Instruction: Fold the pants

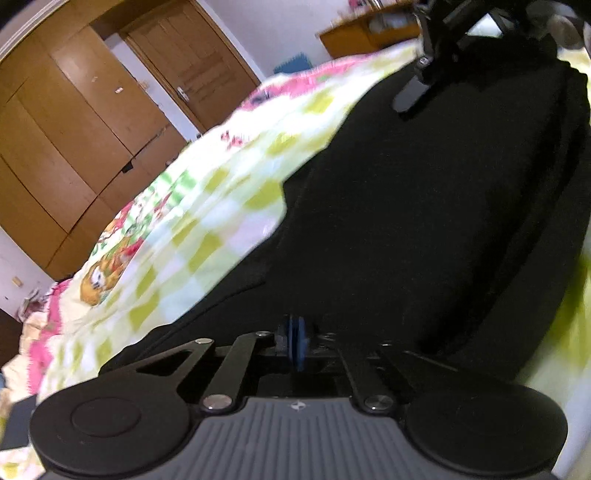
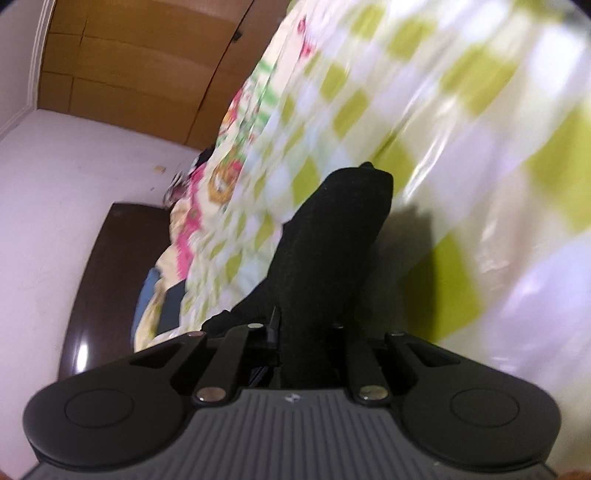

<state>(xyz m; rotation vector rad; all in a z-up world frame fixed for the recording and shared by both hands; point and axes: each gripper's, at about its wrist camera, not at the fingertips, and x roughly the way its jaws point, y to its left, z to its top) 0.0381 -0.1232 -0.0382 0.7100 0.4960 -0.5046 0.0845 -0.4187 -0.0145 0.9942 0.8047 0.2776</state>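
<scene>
The black pants [image 1: 424, 206] lie spread over a bed with a green-and-white checked cover [image 1: 207, 221]. My left gripper [image 1: 295, 343] is shut, its blue pads pressed together on the near edge of the pants. In the left wrist view my right gripper [image 1: 424, 74] shows at the top right, over the far end of the pants. In the right wrist view my right gripper [image 2: 310, 332] is shut on a bunched strip of the black pants [image 2: 332, 236], which hangs forward above the checked cover [image 2: 461, 147]. The view is motion-blurred.
A wooden wardrobe [image 1: 74, 122] and door [image 1: 192, 66] stand beyond the bed. A wooden shelf [image 1: 369, 33] is at the far right. A dark headboard [image 2: 99, 280] and a white wall [image 2: 74, 166] lie left of the bed. Pink-patterned bedding [image 1: 48, 325] lies at the bed's left end.
</scene>
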